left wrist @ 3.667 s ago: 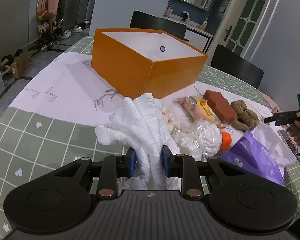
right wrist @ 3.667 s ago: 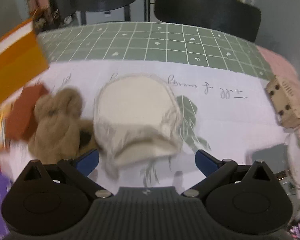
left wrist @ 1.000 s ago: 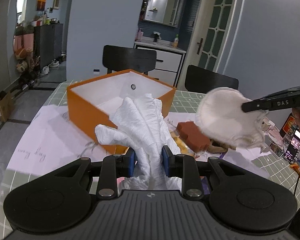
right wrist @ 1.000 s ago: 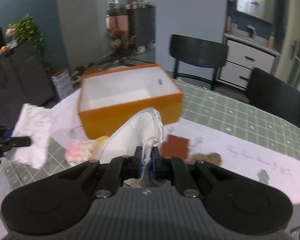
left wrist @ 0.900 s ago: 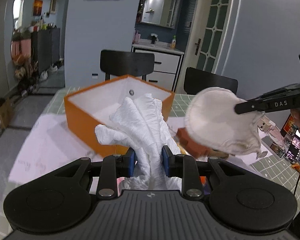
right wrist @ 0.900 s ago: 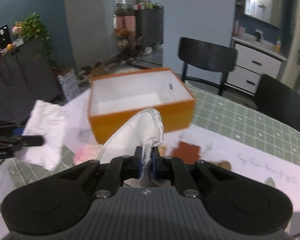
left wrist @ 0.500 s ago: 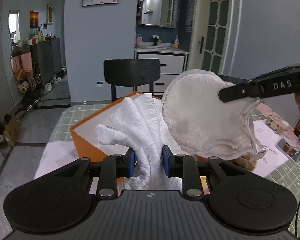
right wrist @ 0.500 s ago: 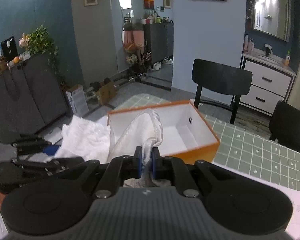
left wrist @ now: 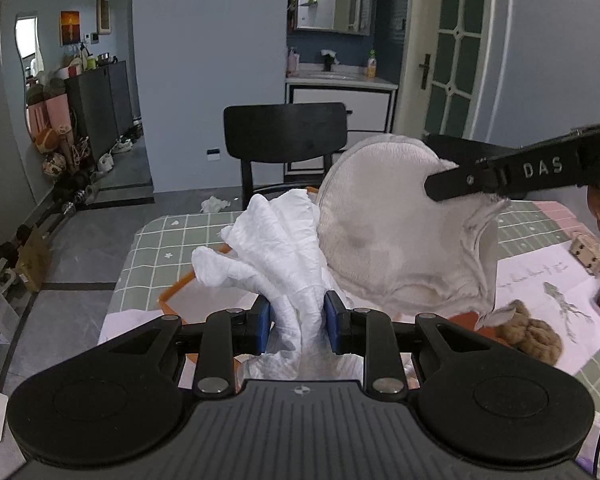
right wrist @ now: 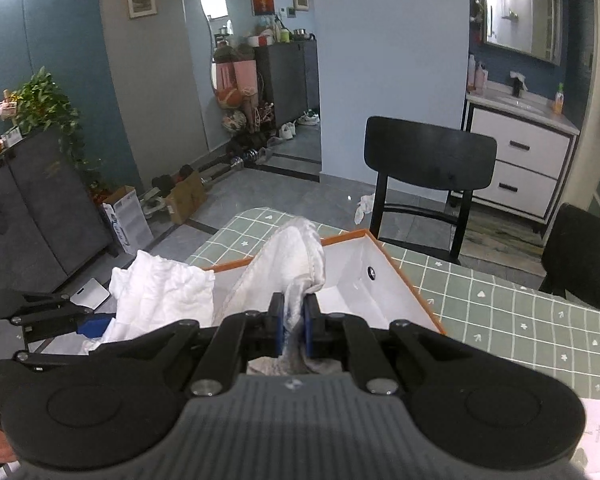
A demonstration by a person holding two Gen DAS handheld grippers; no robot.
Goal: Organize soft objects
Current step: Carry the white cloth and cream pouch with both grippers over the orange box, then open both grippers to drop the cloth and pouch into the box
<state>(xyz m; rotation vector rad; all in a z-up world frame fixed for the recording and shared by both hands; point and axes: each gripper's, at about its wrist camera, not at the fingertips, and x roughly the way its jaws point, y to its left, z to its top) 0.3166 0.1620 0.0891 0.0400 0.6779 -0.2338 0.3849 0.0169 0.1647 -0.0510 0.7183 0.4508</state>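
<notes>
The white crinkly cloth (left wrist: pixel 276 248) is bunched up and squeezed between the two blue pads (left wrist: pixel 263 320) of the left gripper (left wrist: pixel 296 322). The pads are a little way apart, with the cloth filling the gap between them. The cloth sticks up above the pads and hangs in the air over the near edge of the orange box (right wrist: pixel 416 280). In the right wrist view the same cloth (right wrist: pixel 160 296) shows at the left side of the box, with the left gripper (right wrist: pixel 96 326) pinching it from the left.

The round fluffy pad (left wrist: pixel 396 232), cream in colour, is pinched at its rim by the right gripper (right wrist: pixel 293 330). That gripper is nearly closed, with only the thin edge of the fluffy pad (right wrist: pixel 296 264) between its blue pads. In the left wrist view the black finger (left wrist: pixel 500 172) of the right gripper lies across the fluffy pad's upper right side. The fluffy pad hangs in the air over the box and sits just beside the white cloth; I cannot tell if the two touch.

The orange box is open, white inside, and stands on the table with the green checked cloth (right wrist: pixel 520 312). A brown plush toy (left wrist: pixel 532 332) lies on the table to the right of the box. A black chair (right wrist: pixel 428 160) stands behind the box.
</notes>
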